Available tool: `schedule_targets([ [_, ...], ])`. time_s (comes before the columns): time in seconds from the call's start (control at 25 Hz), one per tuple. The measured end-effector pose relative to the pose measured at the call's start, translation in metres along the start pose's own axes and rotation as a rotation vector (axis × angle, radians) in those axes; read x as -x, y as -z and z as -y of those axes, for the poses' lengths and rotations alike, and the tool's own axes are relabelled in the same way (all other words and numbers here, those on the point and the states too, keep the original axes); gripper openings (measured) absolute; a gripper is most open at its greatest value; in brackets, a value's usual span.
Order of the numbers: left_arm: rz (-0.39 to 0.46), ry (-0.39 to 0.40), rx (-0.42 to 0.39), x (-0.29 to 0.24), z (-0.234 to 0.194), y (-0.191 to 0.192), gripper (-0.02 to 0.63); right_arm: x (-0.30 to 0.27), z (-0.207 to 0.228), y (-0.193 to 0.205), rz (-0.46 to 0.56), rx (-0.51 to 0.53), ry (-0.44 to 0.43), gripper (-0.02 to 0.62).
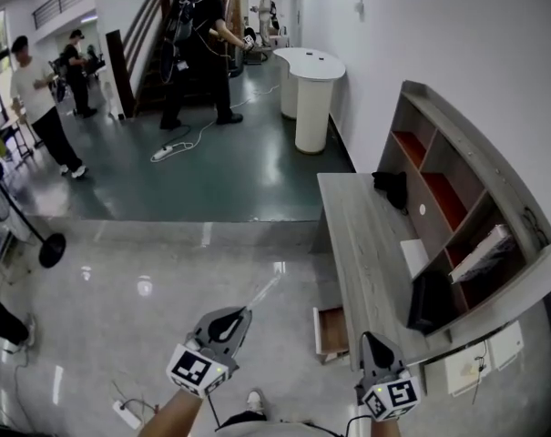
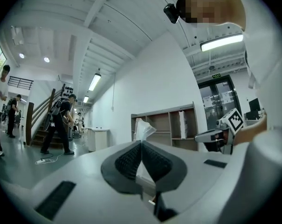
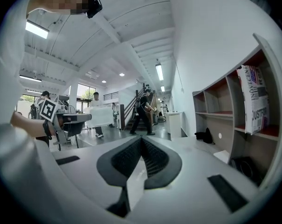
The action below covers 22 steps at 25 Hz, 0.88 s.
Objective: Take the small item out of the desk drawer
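Note:
My left gripper (image 1: 242, 313) is shut on a thin white crumpled packet (image 1: 265, 290), held above the floor to the left of the desk. In the left gripper view the packet (image 2: 143, 128) sticks up from between the closed pads. The right gripper view shows it as a flat white sheet (image 3: 100, 116). The desk drawer (image 1: 331, 330) stands pulled out under the grey desk (image 1: 357, 235), between my two grippers. My right gripper (image 1: 367, 340) hovers at the desk's near end, just right of the drawer. Its jaws (image 3: 141, 139) are shut with nothing in them.
A shelf unit (image 1: 457, 180) runs along the desk's back, with a black bag (image 1: 392, 188) and a dark box (image 1: 432, 300) on the desk. A white rounded counter (image 1: 310, 80) stands beyond. Several people stand at the far end. A power strip (image 1: 127, 414) lies near my feet.

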<state>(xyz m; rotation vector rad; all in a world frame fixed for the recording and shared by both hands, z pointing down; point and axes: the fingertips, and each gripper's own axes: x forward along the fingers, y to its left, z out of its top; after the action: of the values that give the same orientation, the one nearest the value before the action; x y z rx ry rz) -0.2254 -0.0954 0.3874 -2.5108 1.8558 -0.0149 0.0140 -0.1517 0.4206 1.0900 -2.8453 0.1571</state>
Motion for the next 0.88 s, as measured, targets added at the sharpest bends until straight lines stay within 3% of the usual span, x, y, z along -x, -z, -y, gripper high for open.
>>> schedule_targets([
  [0.4,0.065,-0.106,0.016,0.051,-0.024,-0.025,0.017,0.016,0.006,-0.020,0.037,0.019,0.050,0.023],
  [0.88,0.130,-0.208,0.065,0.076,-0.042,-0.020,0.018,0.053,0.033,-0.015,0.026,-0.006,0.184,0.021],
])
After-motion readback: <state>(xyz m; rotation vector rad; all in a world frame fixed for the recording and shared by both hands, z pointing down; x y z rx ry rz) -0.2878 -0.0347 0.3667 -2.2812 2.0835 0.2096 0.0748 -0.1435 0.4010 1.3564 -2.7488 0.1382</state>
